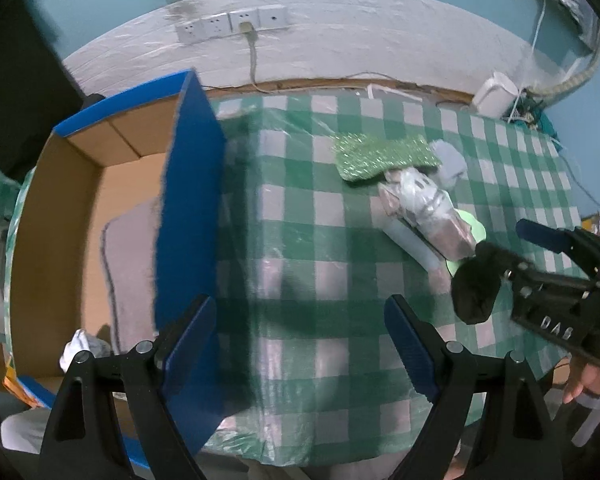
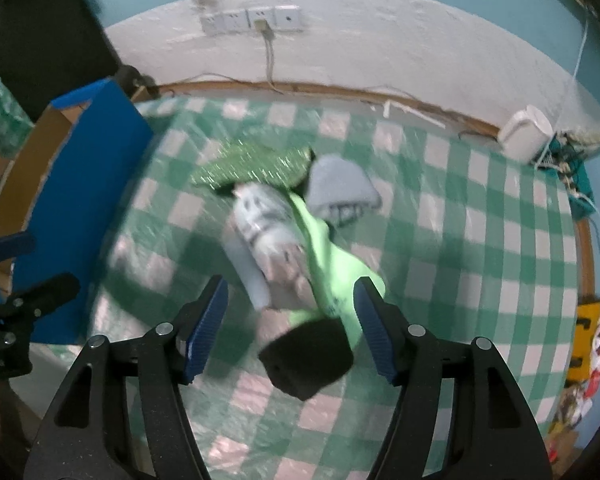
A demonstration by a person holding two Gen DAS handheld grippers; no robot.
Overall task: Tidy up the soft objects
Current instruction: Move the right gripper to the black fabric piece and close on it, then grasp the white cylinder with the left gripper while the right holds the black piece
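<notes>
A pile of soft things lies on the green checked tablecloth: a sparkly green cloth, a grey folded cloth, a clear bagged bundle, a light green sock and a black sponge. My right gripper is open with the black sponge and the sock end between its fingers; it also shows in the left wrist view. My left gripper is open and empty, over the table beside the blue wall of a cardboard box.
The open cardboard box stands at the table's left edge and holds a pinkish cloth and a white crumpled item. A white device and cables sit at the back right. Wall sockets are behind.
</notes>
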